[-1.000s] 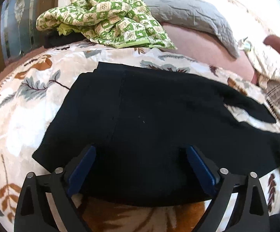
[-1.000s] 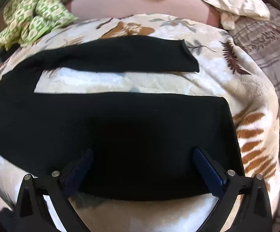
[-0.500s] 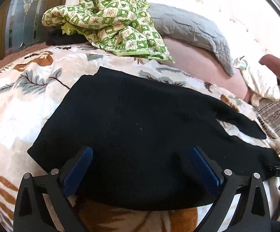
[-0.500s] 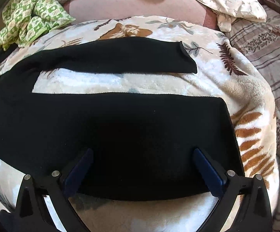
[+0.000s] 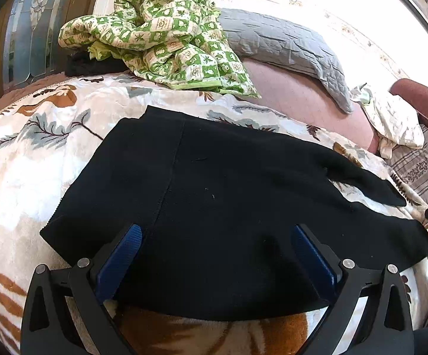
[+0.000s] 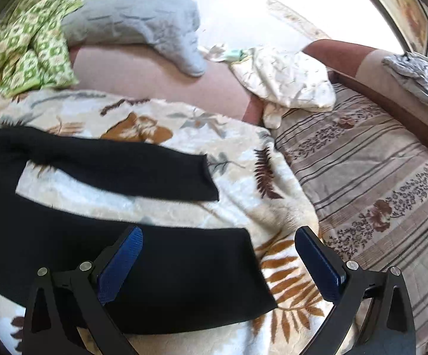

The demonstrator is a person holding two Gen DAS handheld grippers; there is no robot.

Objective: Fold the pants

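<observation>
Right hand-held gripper (image 6: 218, 236) now past pants (image 6: 184, 278) hem.

Two close fisheye views look forward and down over black pants (image 5: 228, 207) (shared by both), left at waist, right at hems.
</observation>
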